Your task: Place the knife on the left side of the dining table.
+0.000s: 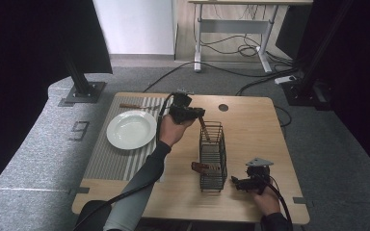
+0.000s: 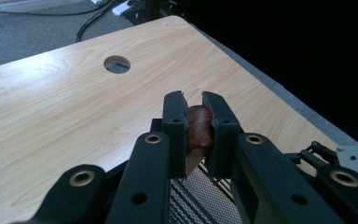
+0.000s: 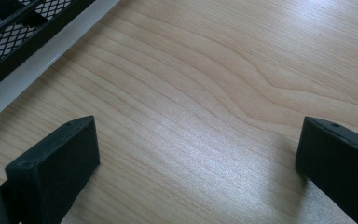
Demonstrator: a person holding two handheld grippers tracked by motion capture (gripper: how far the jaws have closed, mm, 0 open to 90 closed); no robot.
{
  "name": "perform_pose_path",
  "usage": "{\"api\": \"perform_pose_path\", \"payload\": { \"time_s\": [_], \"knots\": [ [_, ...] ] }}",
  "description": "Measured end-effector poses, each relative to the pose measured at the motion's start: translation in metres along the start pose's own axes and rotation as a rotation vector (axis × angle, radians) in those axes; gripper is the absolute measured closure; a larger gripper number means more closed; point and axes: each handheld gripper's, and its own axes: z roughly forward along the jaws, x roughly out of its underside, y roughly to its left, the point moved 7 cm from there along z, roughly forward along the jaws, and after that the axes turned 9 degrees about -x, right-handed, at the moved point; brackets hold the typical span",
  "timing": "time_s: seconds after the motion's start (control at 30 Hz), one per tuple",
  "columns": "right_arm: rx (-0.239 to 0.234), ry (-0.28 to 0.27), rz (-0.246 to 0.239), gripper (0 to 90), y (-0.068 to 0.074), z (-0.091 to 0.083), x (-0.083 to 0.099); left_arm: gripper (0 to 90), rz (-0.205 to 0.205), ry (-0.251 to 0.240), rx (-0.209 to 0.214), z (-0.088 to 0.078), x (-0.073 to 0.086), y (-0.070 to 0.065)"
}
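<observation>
My left gripper [image 1: 195,114] hovers over the far end of a black wire basket [image 1: 213,156] in the high view. It is shut on the brown wooden handle of a utensil [image 1: 204,127] that slants down into the basket. In the left gripper view the rounded handle end [image 2: 199,130] sits pinched between the jaws of the left gripper [image 2: 196,100], with the basket mesh [image 2: 196,186] below. A second brown-handled utensil [image 1: 200,167] pokes out of the basket's near left side. My right gripper [image 1: 233,182] rests low at the basket's near right. That right gripper [image 3: 199,128] is open over bare wood, beside the basket's base [image 3: 9,32].
A white plate [image 1: 131,129] lies on a striped placemat [image 1: 111,163] at the left of the wooden table [image 1: 250,130]. Another wooden-handled utensil [image 1: 132,106] lies at the mat's far edge. A round cable hole [image 1: 223,107] is in the tabletop at the back.
</observation>
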Motion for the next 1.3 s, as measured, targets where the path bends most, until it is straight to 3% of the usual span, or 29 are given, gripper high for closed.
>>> {"api": "perform_pose_path", "payload": {
  "time_s": [0.1,0.4,0.83,1.03,1.3],
  "knots": [
    [0.000,0.000,-0.001,0.0,0.000,0.000,0.000,79.8,-0.018,-0.022,0.027,-0.005,-0.004,-0.002],
    [0.000,0.000,-0.001,0.0,0.000,0.000,0.000,79.8,0.006,-0.069,0.008,-0.030,-0.018,-0.005],
    [-0.001,0.002,0.000,0.0,0.000,0.000,0.000,79.9,0.034,-0.162,-0.015,-0.085,-0.036,-0.004],
    [-0.001,0.002,0.001,0.0,0.000,0.000,0.000,79.8,0.040,-0.185,-0.034,-0.101,-0.035,0.001],
    [-0.001,0.002,0.001,0.0,0.000,0.000,0.000,79.8,0.006,-0.208,-0.061,-0.118,-0.020,0.018]
  ]
}}
